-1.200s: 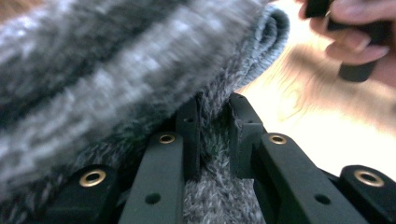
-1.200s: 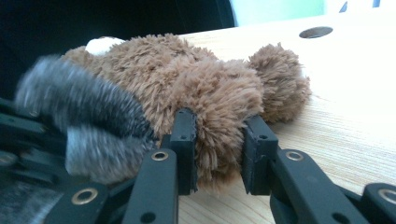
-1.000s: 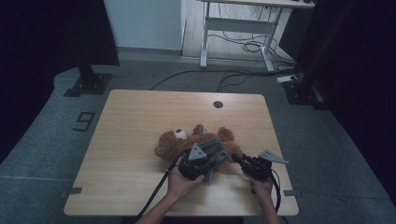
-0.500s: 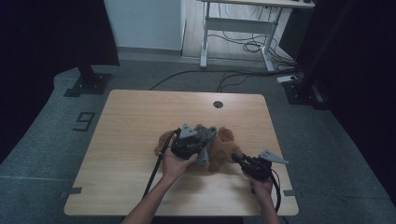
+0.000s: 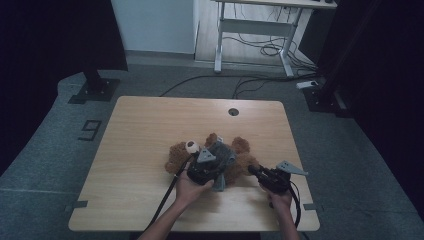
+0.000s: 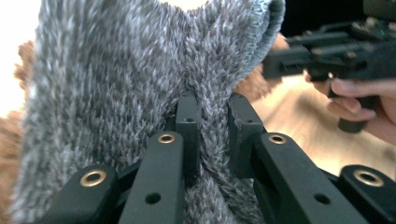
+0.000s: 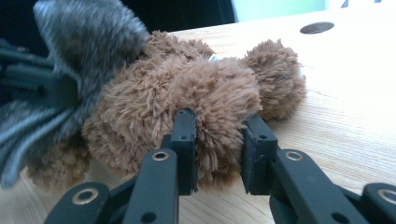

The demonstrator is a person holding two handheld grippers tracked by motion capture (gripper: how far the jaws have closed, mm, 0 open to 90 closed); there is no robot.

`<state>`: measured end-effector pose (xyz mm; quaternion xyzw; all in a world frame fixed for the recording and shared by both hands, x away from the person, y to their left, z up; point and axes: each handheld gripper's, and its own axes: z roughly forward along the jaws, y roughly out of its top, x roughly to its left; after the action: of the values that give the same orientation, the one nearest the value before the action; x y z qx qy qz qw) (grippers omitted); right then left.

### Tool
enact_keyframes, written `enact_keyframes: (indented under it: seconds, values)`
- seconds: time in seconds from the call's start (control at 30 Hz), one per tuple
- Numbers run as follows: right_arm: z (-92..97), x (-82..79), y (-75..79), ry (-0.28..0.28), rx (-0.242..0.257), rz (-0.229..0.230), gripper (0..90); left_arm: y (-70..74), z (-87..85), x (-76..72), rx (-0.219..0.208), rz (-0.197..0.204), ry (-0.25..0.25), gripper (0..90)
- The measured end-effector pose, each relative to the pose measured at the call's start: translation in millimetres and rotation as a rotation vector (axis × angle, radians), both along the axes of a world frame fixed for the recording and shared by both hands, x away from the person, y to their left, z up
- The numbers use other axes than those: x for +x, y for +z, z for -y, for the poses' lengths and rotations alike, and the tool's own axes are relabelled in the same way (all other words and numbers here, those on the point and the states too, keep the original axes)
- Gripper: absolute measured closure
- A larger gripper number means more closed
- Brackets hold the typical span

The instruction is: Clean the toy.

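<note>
A brown teddy bear (image 5: pixel 242 146) lies on the wooden table (image 5: pixel 145 135), its white muzzle (image 5: pixel 192 146) toward the left. A grey fuzzy cloth (image 5: pixel 223 151) lies over its middle. My left gripper (image 5: pixel 220 159) is shut on a fold of that grey cloth (image 6: pixel 116 84), with the pile bunched between its jaws (image 6: pixel 212 116). My right gripper (image 5: pixel 253 170) is shut on one of the bear's limbs (image 7: pixel 215 93), pinched between its pads (image 7: pixel 217 135), low at the bear's right side. The grey cloth (image 7: pixel 88 32) hangs at the left of the right gripper view.
A round cable hole (image 5: pixel 233 111) is set in the far side of the table. The left gripper's cable (image 5: pixel 167 195) trails toward the near edge. Beyond the table stand a desk frame (image 5: pixel 250 30) with floor cables and a dark stand base (image 5: pixel 95 87).
Half a second ago the left gripper with the grey cloth was farther up and left over the bear's head; it has come back toward me. The right gripper has stayed put.
</note>
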<state>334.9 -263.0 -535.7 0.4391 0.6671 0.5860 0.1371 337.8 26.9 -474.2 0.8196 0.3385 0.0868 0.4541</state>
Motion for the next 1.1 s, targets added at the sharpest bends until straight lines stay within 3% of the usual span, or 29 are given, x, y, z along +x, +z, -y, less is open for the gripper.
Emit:
enact_keyframes:
  seconds: [0.27,0.4,0.47,0.6,0.77,0.97,1.1]
  values:
    - [0.3,0.1,-0.1,-0.001,0.001,-0.001,70.7,-20.2,4.3,-13.5,0.048,-0.028,-0.042,76.6]
    - [0.3,0.1,-0.1,0.000,0.002,-0.001,70.7,-36.2,8.6,-20.5,0.101,-0.057,-0.063,76.1]
    - [0.4,-0.1,0.1,0.002,0.004,0.000,70.7,-39.4,8.5,-24.9,0.100,-0.048,-0.065,76.0]
    - [0.9,0.3,0.1,0.001,0.013,-0.001,70.6,-20.8,8.3,-28.9,0.067,-0.005,-0.079,76.0]
    - [0.9,0.0,0.4,0.000,0.014,0.001,70.5,13.2,7.5,-19.7,0.007,0.051,-0.060,76.1]
    - [1.0,0.6,-0.1,0.001,0.018,0.000,70.5,39.7,16.8,-2.9,0.005,0.074,-0.052,76.0]
    - [0.8,0.0,0.3,-0.001,0.021,-0.003,70.5,40.3,33.2,9.7,0.028,0.054,-0.058,76.0]
